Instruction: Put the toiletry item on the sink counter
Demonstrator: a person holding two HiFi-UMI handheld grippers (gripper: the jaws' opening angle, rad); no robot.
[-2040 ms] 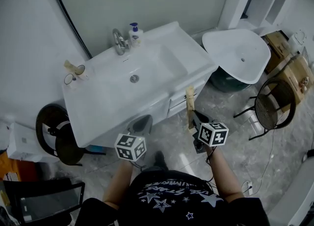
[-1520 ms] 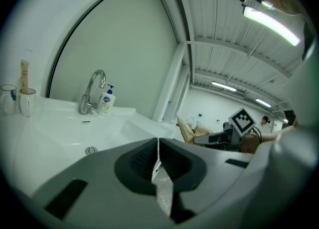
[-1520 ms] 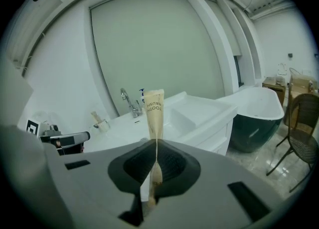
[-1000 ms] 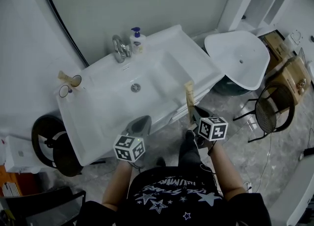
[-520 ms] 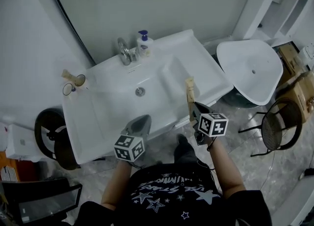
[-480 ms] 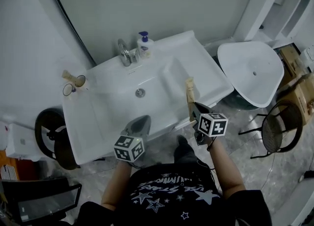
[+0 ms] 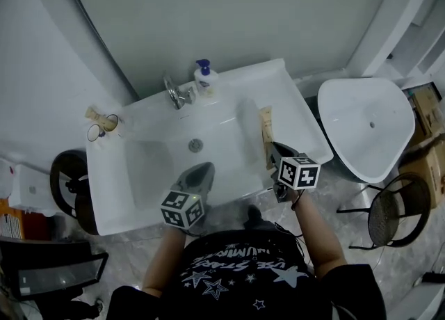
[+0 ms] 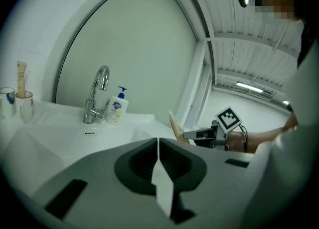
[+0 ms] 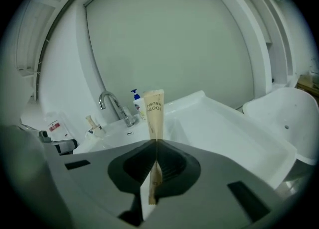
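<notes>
"Where's the toothbrush packet [image 9: 153, 108] got to?"

"It's in the right gripper [image 9: 155, 144]. The fingers are clenched on its lower end, and the rest stands upright out of them, with 'tooth brush' printed down the side."

"Is it down on the tabletop [image 7: 295, 108]?"

"It's held over the right part of it, just beside the basin [image 7: 222, 138]. I can't tell whether the far end touches the surface."

"And the left gripper [image 7: 200, 171]?"

"Its fingers are pressed together with nothing between them, over the front rim of the basin."

"What else is on there?"

"There's a tap [image 7: 174, 90] at the back and a soap bottle [image 7: 204, 77] with a blue pump just beside it. Two cups [image 7: 99, 129] stand at the far left corner, one with a tube in it."
</notes>
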